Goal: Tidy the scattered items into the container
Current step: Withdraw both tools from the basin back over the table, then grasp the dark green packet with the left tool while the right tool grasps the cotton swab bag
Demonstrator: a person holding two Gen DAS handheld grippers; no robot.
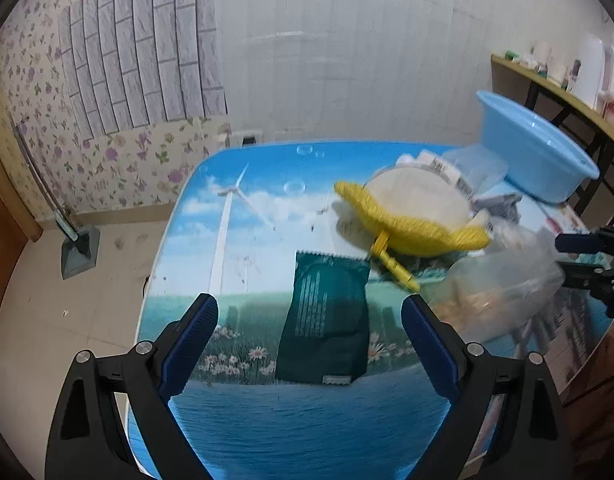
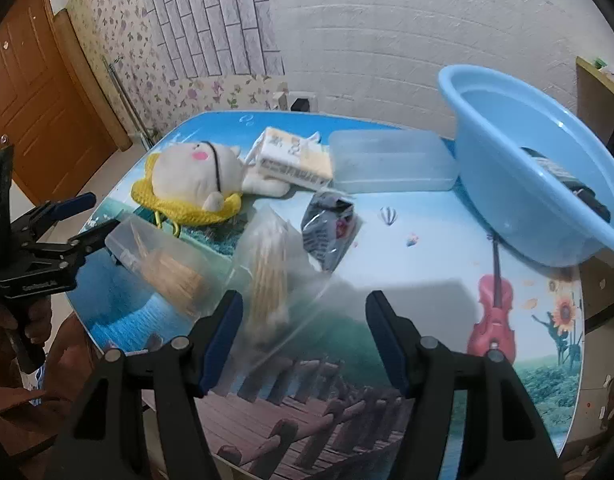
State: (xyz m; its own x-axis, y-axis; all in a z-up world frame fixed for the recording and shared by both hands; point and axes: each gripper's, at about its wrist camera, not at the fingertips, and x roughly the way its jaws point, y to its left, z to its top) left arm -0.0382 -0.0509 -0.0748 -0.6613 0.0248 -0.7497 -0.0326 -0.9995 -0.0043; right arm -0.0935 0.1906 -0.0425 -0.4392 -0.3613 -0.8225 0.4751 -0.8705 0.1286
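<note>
Printed table (image 2: pixel 387 240), blue basin (image 2: pixel 507 152), scattered items.

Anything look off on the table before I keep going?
The blue basin sits tilted, leaning instead of flat on the table, with one dark item already inside. Everything else is just scattered clutter; nothing spilled.

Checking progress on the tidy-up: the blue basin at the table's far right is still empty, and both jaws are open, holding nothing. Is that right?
Not quite. The blue basin is not empty: the right wrist view shows a dark packet already lying inside it. The rest holds: the left gripper and right gripper both have open jaws, holding nothing.
</note>
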